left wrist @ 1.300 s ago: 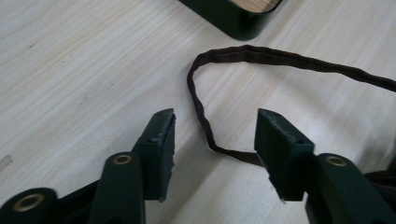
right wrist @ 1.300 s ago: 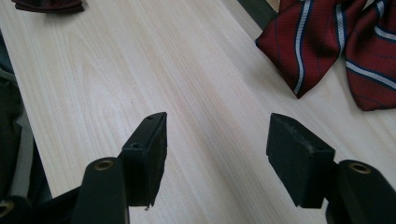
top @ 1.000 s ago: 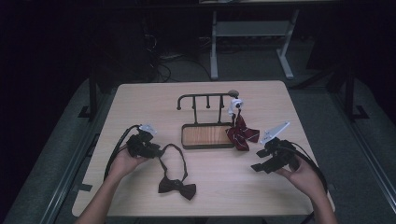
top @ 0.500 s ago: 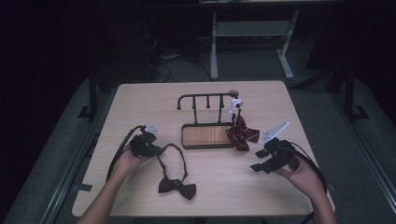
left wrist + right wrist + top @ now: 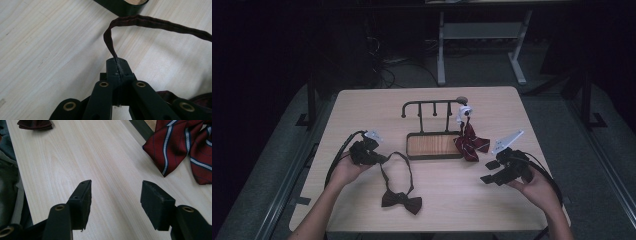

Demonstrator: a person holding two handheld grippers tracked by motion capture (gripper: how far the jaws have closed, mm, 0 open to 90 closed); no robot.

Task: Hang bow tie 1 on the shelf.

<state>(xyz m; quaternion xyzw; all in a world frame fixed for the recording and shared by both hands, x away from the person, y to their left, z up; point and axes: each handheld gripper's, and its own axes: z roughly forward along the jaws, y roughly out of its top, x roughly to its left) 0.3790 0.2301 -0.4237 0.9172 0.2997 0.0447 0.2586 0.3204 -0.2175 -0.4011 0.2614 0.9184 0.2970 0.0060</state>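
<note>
Dark brown fabric bow tie (image 5: 401, 200) with thin neck strap (image 5: 140, 21): flat on pale wooden tabletop (image 5: 362, 110), near front edge. Strap pinched between just-closed fingers of left gripper (image 5: 379, 159). Lift slowly, keeping strap taut, clear of black metal hook rack (image 5: 434, 130). Right gripper (image 5: 490, 173) fingers apart, empty, beside red striped tie (image 5: 180, 147). Open tabletop between.

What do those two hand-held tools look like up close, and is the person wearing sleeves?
Both are black. The left tool and the right tool each end in two flat, blocky black jaws on hinged links with brass-coloured pivot rings. A pale grey three-cornered plate sits on top of each, and a black cable loops back from the body. The forearms are bare, with no sleeves in sight.
</note>
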